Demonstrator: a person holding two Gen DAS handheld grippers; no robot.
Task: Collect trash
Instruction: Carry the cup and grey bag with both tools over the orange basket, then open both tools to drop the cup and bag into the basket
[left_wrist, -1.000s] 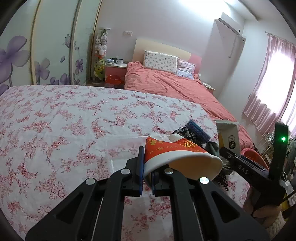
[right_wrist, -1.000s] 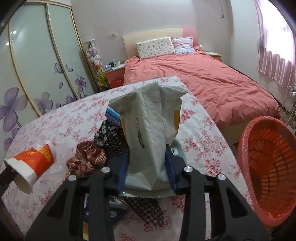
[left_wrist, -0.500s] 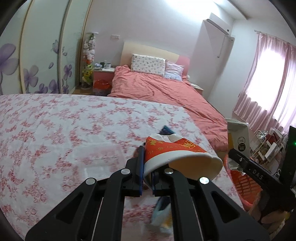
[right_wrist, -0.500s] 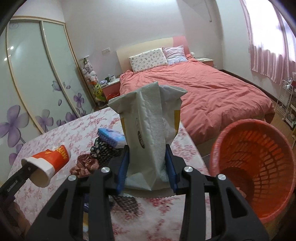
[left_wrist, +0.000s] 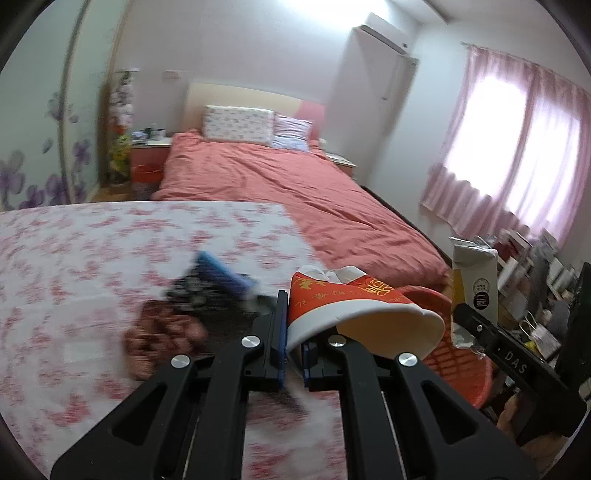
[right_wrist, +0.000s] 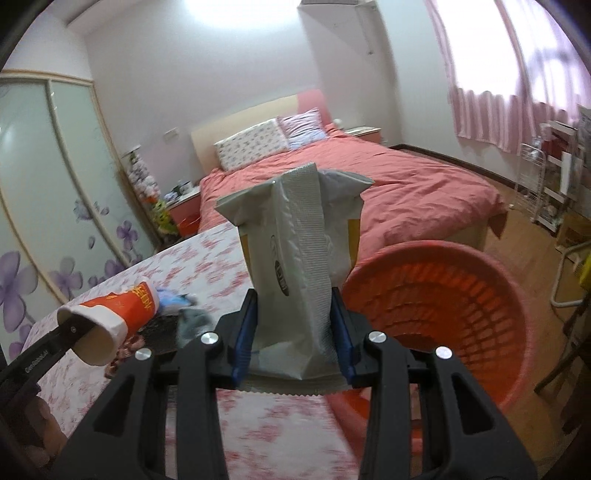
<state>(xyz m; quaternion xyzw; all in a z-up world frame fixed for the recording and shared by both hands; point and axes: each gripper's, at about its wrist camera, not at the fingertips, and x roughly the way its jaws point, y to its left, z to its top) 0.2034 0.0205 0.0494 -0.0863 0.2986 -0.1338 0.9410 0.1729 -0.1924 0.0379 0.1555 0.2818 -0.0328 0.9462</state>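
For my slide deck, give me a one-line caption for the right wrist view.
Right gripper clamps an upright grey pouch beside the orange mesh basket.

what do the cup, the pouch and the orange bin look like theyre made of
Cup: likely paper, matte white inside under a printed red sleeve; its rim is squashed where the left gripper pinches it.
Pouch: seems foil-lined plastic film, dull silvery grey with a ribbed, crimped seal band; held by the right gripper.
Bin: looks like moulded plastic, slightly glossy orange, with a lattice wall.
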